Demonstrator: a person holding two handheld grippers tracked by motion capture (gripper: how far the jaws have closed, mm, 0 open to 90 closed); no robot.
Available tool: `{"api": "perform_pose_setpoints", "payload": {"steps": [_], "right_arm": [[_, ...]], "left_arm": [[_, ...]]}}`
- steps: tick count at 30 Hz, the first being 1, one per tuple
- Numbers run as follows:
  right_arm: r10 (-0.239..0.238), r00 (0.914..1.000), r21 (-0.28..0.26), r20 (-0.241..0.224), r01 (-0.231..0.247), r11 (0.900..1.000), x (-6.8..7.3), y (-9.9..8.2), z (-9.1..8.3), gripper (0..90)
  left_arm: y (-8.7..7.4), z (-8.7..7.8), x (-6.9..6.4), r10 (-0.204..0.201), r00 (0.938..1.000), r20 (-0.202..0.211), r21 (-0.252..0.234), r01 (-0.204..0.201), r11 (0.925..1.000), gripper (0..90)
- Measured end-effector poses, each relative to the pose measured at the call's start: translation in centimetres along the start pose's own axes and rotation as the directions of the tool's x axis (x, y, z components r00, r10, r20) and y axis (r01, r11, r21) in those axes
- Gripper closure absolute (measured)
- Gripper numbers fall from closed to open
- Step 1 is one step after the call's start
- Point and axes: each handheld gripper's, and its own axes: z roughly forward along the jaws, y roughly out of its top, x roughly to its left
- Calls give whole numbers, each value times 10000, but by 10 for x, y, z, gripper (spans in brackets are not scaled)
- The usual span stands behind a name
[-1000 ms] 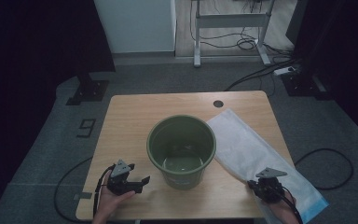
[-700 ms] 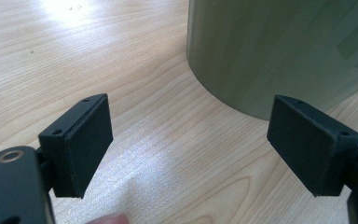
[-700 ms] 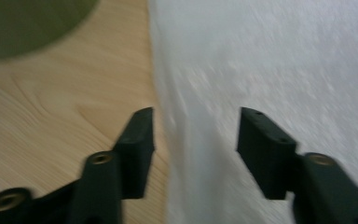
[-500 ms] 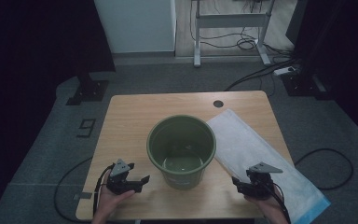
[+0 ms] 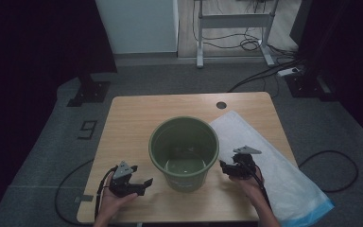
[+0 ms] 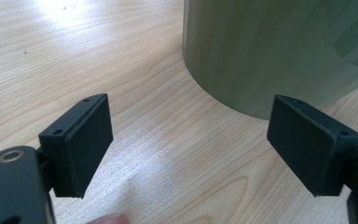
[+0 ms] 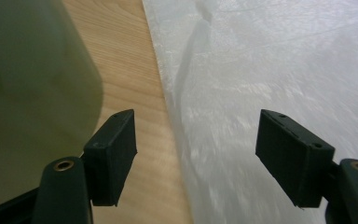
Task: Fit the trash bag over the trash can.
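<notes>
A dark green bucket (image 5: pixel 184 150) stands upright mid-table, with nothing to see in it. A white plastic bag with a blue end (image 5: pixel 276 165) lies flat to its right. My left gripper (image 5: pixel 144 183) rests near the front edge, left of the bucket, and points at it. It (image 6: pixel 189 135) is open over bare wood, the bucket wall (image 6: pixel 270 46) just ahead. My right gripper (image 5: pixel 226 168) sits at the bucket's right side. Its jaws have just been opening. It (image 7: pixel 196 144) is open above the bag's edge (image 7: pixel 270 70), gripping nothing, and the bucket (image 7: pixel 28 93) is close on its left.
The wooden table (image 5: pixel 132 123) has a round cable hole (image 5: pixel 221 105) at the back right. The bag's blue end (image 5: pixel 319 213) hangs past the front right corner. Cables lie on the grey floor around the table, and a metal stand (image 5: pixel 234 28) is behind it.
My right gripper has moved left along the bag, from near its front end to right beside the bucket. The left gripper, bucket and bag have kept still.
</notes>
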Motion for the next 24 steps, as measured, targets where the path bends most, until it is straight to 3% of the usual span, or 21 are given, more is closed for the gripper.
{"api": "perform_pose_setpoints", "payload": {"steps": [4,11,16,19,20,21,24], "right_arm": [[-11,10000,196,66,10,9998,-2,4,20,275],[-328,9988,470,365,311,9984,0,7,40,283],[-630,9945,519,838,587,9969,3,8,42,370],[-583,9935,477,981,538,9974,-1,7,39,497],[-583,9935,477,981,538,9974,-1,7,39,497],[-652,9936,408,919,616,9973,-5,7,37,638],[-885,9916,449,946,845,9954,-11,6,34,834]], "left_arm": [[-1,0,1,-20,10000,-1,16,20,10000,141],[-1,0,1,-24,10000,33,78,24,10000,143],[-1,-4,2,-103,9999,4,-42,103,9999,143],[-1,-4,2,-116,9999,8,-54,116,9999,143],[-1,-4,2,-116,9999,8,-54,116,9999,143],[-1,-5,0,-80,10000,-15,-70,80,9999,143],[1,-7,-1,-61,10000,-38,-158,60,9999,143]]}}
